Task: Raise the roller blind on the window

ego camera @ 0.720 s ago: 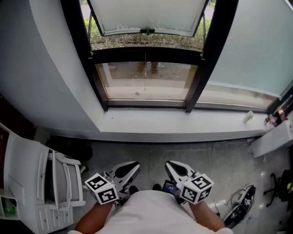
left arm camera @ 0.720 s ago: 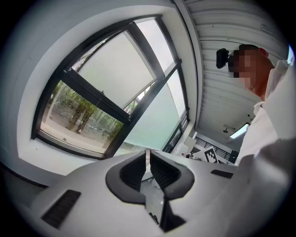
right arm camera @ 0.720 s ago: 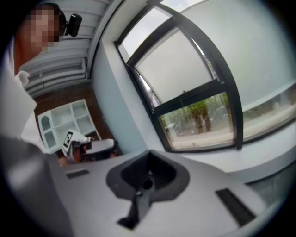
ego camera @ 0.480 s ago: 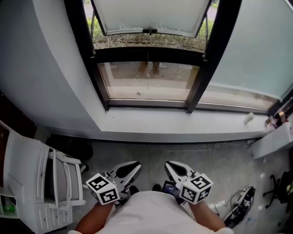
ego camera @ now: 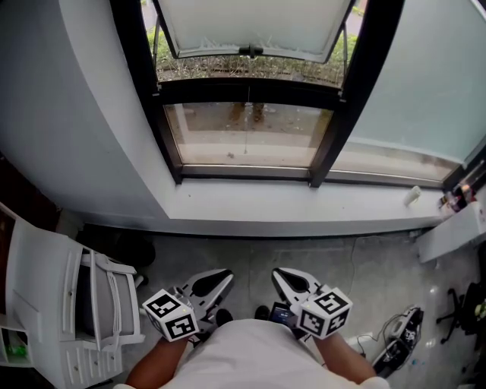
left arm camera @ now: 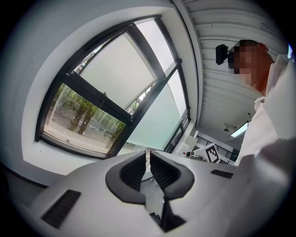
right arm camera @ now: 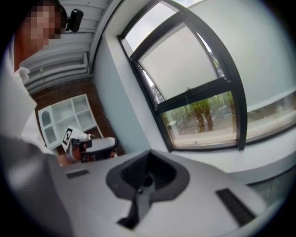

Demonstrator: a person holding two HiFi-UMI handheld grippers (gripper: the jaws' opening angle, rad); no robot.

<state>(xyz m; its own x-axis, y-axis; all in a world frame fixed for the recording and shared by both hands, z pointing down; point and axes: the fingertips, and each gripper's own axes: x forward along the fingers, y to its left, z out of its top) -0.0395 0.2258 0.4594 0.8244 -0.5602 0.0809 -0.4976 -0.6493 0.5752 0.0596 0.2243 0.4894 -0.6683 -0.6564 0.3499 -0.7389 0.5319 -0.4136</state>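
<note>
The white roller blind (ego camera: pixel 254 23) hangs over the upper part of the middle, black-framed window pane, its bottom bar with a small dark pull (ego camera: pixel 250 52) above the clear glass. A thin cord (ego camera: pixel 247 125) hangs down in front of that glass. The blind also shows in the left gripper view (left arm camera: pixel 120 74) and in the right gripper view (right arm camera: pixel 178 69). My left gripper (ego camera: pixel 226 276) and right gripper (ego camera: pixel 279 275) are held low by my body, well short of the window, both shut with nothing between their jaws. The shut jaws appear in the left gripper view (left arm camera: pixel 148 161) and the right gripper view (right arm camera: pixel 148 157).
A white window sill (ego camera: pixel 288 203) runs below the frame, with a small white object (ego camera: pixel 411 195) on it at the right. A pale blind covers the right pane (ego camera: pixel 425 76). A white shelf unit (ego camera: pixel 45 304) stands at my left. A white ledge (ego camera: pixel 456 232) and cables (ego camera: pixel 399 346) lie at the right.
The head view has shifted a little, so the window sits slightly further right. Both grippers stay where they were, still shut.
</note>
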